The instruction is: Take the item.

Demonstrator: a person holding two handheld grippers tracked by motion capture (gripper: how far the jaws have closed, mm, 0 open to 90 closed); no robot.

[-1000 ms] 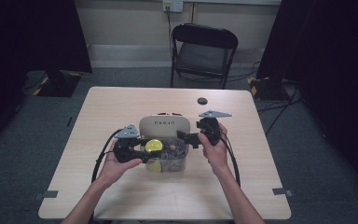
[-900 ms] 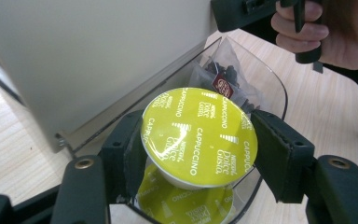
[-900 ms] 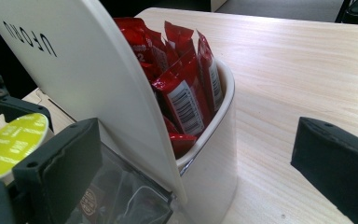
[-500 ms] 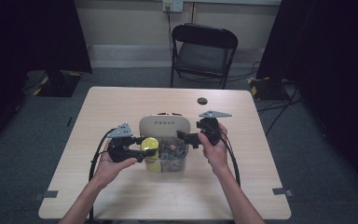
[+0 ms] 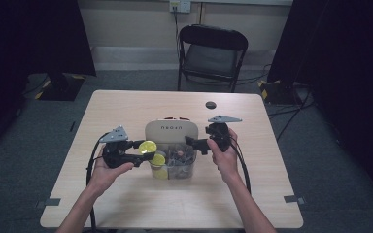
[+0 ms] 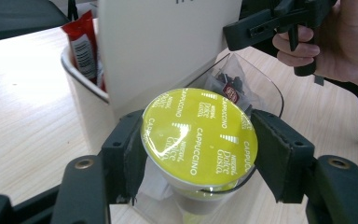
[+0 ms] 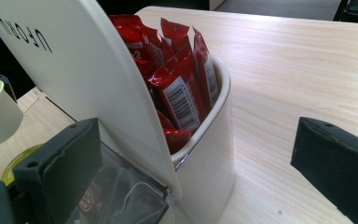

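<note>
A coffee capsule (image 6: 198, 135) with a yellow foil lid marked cappuccino sits between my left gripper's (image 6: 196, 151) pads, which are shut on its rim. In the high view the capsule (image 5: 148, 147) hangs just left of the clear bin (image 5: 188, 167), with the left gripper (image 5: 144, 151) pointing right. A second yellow capsule (image 5: 158, 160) lies in that bin's left end. My right gripper (image 5: 196, 144) stands open at the bin's right side. In its own view the right gripper (image 7: 196, 177) straddles the white holder (image 7: 209, 154) without pressing it.
The white holder has a tall raised lid (image 5: 171, 130) and red sachets (image 7: 182, 88) packed behind it. Dark sachets (image 6: 230, 86) lie in the clear bin. A small black disc (image 5: 211, 105) lies at the table's far side. A folding chair (image 5: 212, 53) stands beyond the table.
My left gripper has drawn the yellow capsule left and slightly up, away from the clear bin. The right gripper has stayed in place.
</note>
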